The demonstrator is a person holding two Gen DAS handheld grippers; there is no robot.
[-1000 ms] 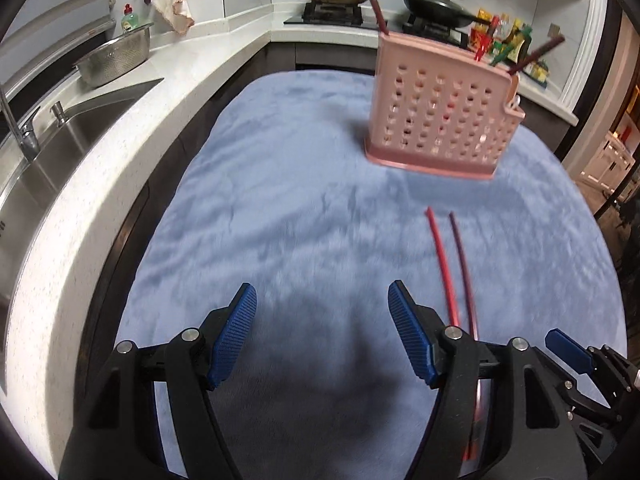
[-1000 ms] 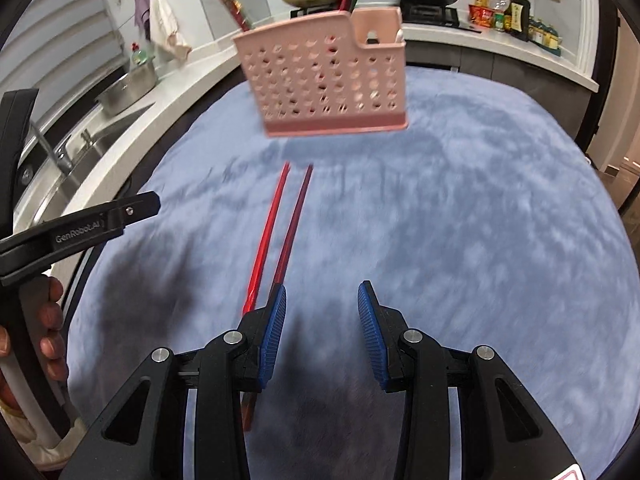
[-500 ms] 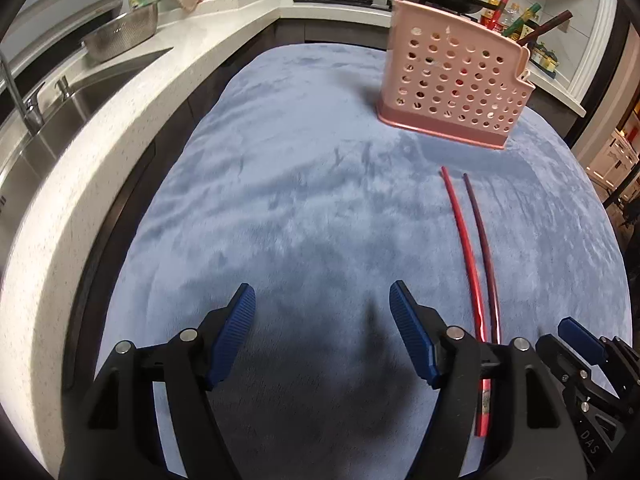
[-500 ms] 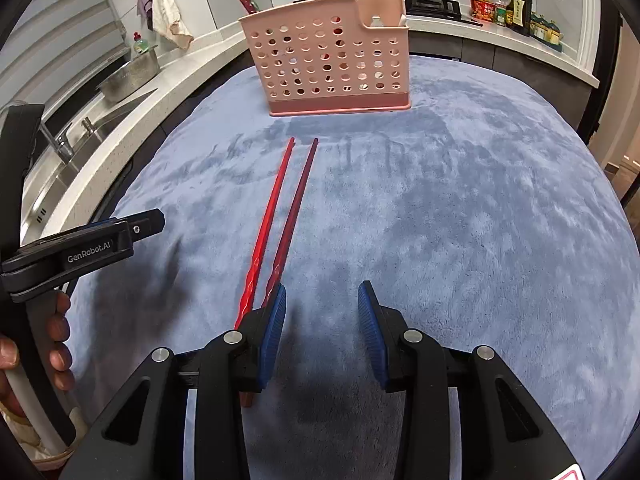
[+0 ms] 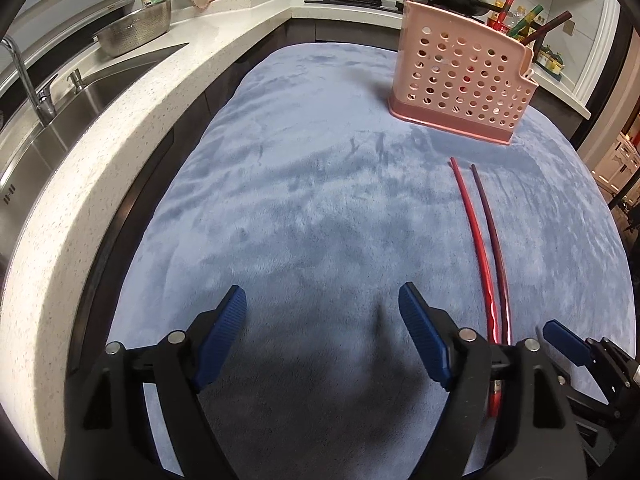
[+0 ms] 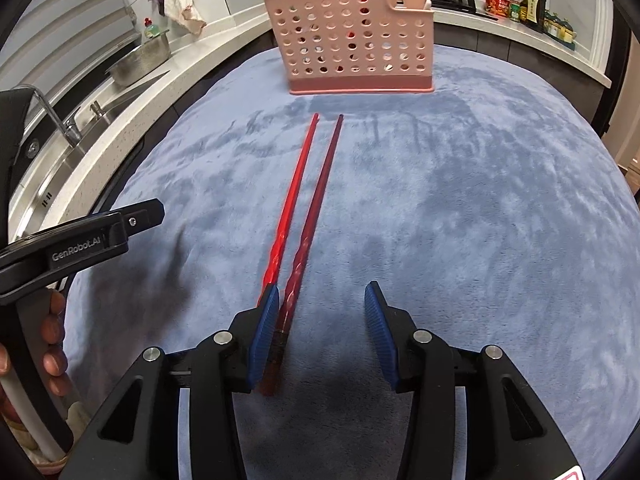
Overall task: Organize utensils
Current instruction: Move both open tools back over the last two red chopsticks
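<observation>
Task partly done, by the look of it: the pink holder (image 6: 352,36) stands upright at the far end of the blue cloth (image 6: 480,208) and already has utensils in it. From the left wrist view at least four handles stick out of its top, reddish and dark, one with a green end; the holes show more inside but those cannot be counted. Still out on the cloth: two chopsticks, lying side by side and nearly parallel, tips toward the holder and well short of it. One is the bright red chopstick (image 6: 292,196), the other the dark red chopstick (image 6: 318,200). So two pieces left to stow, as far as shows. One holder, one cloth, two grippers. Right gripper (image 6: 322,304) sits low over the near ends of the pair; its jaws have just been opening and stand apart. The dark stick's thick end lies between them, close against the left pad; the bright one runs behind that pad; neither is pinched yet. Left gripper (image 5: 322,312) hovers over bare cloth to the left of the sticks, jaws also just widened, spread broad, nothing between them. Next step, likely: close the right jaws on a stick.
</observation>
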